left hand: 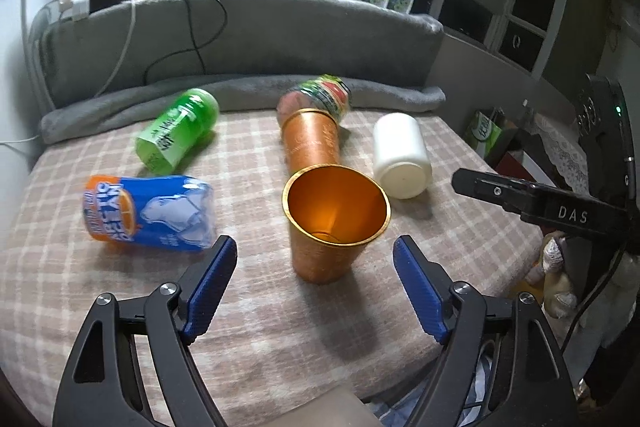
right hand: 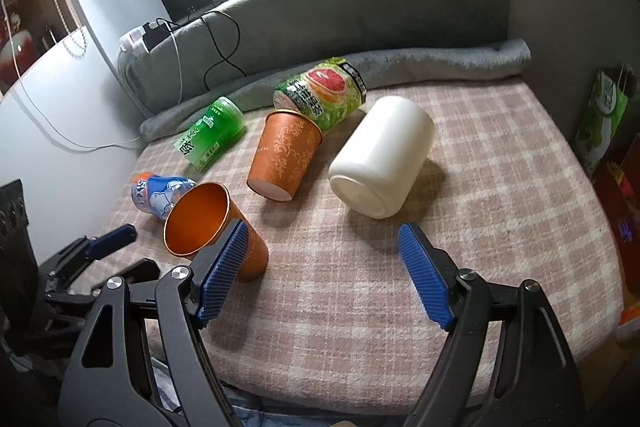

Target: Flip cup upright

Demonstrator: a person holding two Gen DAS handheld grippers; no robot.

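Observation:
An orange metal cup (left hand: 330,227) stands upright on the plaid cloth, mouth up, just ahead of my left gripper (left hand: 314,285), which is open and empty with its blue pads either side of it, not touching. The cup also shows in the right wrist view (right hand: 208,223), partly behind my right gripper's left pad. A second orange cup (right hand: 284,157) lies on its side behind it, base toward me. A white cup (right hand: 382,157) lies on its side to the right. My right gripper (right hand: 322,275) is open and empty, short of the white cup.
A green bottle (left hand: 178,131), a blue-orange bottle (left hand: 148,213) and a grapefruit-label bottle (right hand: 320,91) lie on the cloth. A grey rolled blanket (left hand: 240,95) borders the back. Cables and a power strip (left hand: 74,1) sit back left. Bags (right hand: 604,115) stand past the right edge.

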